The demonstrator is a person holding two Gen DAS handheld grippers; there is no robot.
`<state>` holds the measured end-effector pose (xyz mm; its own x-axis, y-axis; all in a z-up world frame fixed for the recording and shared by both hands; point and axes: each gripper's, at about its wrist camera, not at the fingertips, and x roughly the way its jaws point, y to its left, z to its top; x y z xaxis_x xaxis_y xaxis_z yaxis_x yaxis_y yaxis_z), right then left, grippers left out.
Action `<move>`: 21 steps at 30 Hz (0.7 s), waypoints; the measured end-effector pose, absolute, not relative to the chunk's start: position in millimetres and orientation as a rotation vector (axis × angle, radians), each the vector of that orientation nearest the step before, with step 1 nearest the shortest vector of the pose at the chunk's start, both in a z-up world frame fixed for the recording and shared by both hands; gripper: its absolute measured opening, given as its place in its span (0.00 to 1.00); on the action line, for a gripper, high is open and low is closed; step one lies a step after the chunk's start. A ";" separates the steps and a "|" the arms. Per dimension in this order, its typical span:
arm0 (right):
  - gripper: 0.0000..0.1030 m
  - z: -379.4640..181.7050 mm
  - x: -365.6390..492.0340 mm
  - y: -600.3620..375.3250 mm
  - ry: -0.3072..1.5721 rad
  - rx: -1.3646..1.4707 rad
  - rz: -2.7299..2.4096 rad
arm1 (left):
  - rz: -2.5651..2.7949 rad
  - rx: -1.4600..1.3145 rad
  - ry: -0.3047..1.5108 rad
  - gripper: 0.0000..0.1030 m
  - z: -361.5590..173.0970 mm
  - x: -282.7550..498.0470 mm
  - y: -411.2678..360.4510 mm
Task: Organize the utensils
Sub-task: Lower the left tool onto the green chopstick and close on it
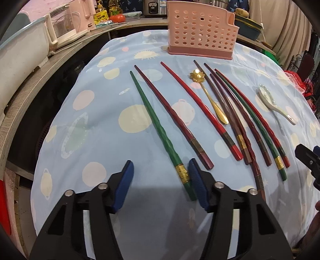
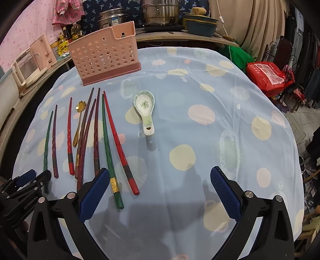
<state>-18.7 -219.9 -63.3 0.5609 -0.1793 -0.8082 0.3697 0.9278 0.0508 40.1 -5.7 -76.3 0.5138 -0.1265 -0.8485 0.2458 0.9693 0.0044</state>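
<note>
Several chopsticks in green, maroon and red lie side by side on the blue patterned tablecloth [image 1: 100, 112], among them a green chopstick [image 1: 158, 130]. A gold flower-bowl spoon [image 1: 208, 96] and a white ceramic spoon [image 1: 274, 104] lie among them. A pink perforated utensil holder [image 1: 200, 32] stands at the far edge; it also shows in the right wrist view [image 2: 106, 54]. My left gripper [image 1: 160, 172] is open, and the green chopstick's thick end lies between its fingers, by the right pad. My right gripper [image 2: 160, 178] is open and empty, right of the chopsticks [image 2: 108, 144], near the ceramic spoon [image 2: 145, 108].
A counter [image 1: 40, 84] curves along the left with a pink kettle, a white appliance and oil bottles. Pots [image 2: 160, 12] and a blue basin stand behind the table. A red bag [image 2: 268, 76] sits off the table's right edge.
</note>
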 end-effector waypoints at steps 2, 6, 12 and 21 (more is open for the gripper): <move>0.93 -62.3 -19.2 -220.4 0.918 0.225 -0.328 | -0.240 0.122 1.011 0.38 -74.8 37.0 -1.9; 0.93 -60.7 -19.5 -223.2 0.913 0.232 -0.332 | -0.260 0.097 1.024 0.21 -73.0 34.8 8.4; 0.93 -56.8 -18.6 -224.4 0.903 0.224 -0.333 | -0.263 0.076 1.033 0.08 -72.3 31.8 21.0; 0.87 -51.6 1.3 -237.1 0.884 0.237 -0.321 | -0.240 0.068 1.017 0.07 -66.3 42.8 28.5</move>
